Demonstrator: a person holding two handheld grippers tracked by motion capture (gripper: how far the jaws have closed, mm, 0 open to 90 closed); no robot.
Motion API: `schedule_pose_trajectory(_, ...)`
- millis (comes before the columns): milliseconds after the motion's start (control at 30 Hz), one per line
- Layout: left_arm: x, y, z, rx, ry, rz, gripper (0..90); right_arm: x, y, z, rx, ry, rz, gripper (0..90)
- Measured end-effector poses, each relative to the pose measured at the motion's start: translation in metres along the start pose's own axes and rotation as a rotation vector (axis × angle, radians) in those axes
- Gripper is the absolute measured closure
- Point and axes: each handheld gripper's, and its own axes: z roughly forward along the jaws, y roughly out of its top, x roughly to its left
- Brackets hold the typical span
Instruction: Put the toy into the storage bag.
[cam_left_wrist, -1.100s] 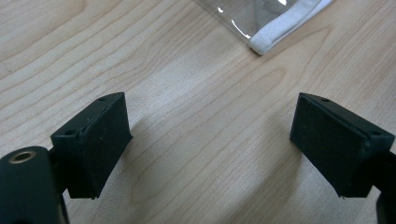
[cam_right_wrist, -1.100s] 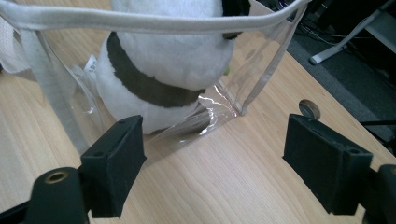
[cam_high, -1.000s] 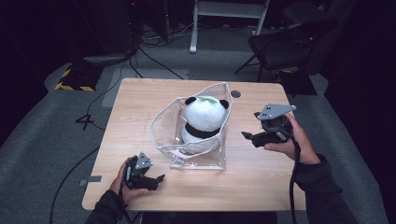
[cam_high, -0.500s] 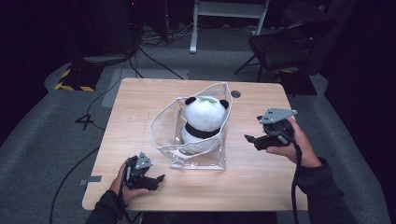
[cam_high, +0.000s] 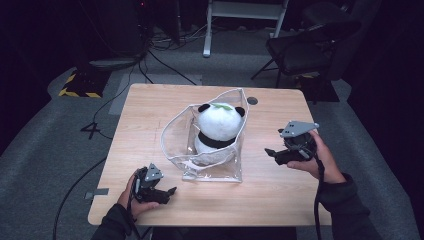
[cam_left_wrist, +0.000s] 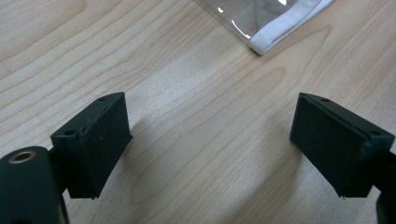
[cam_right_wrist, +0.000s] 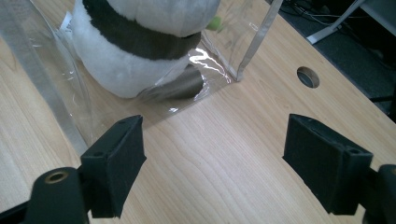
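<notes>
Already the round white-and-black plush panda (cam_high: 218, 129) sits upright inside the clear plastic bag with white trim (cam_high: 210, 172), at the middle of the light wooden tabletop (cam_high: 150, 107); packing looks done as far as putting the toy in goes, though the bag's mouth gapes open, so closing may remain. Right of the bag, well apart from it, the right gripper (cam_high: 273, 152) hovers with jaws wide and empty. Near the bag's front left corner, the left gripper (cam_high: 169, 192) rests low, jaws likewise spread on nothing.
</notes>
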Motion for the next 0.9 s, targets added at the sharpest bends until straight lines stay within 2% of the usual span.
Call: schedule_pose_trajectory(900, 0.000, 0.000, 0.000, 0.000, 0.000, 0.000, 12.2, 0.003, -0.033, 0.014, 0.048, 0.014, 0.012, 20.7)
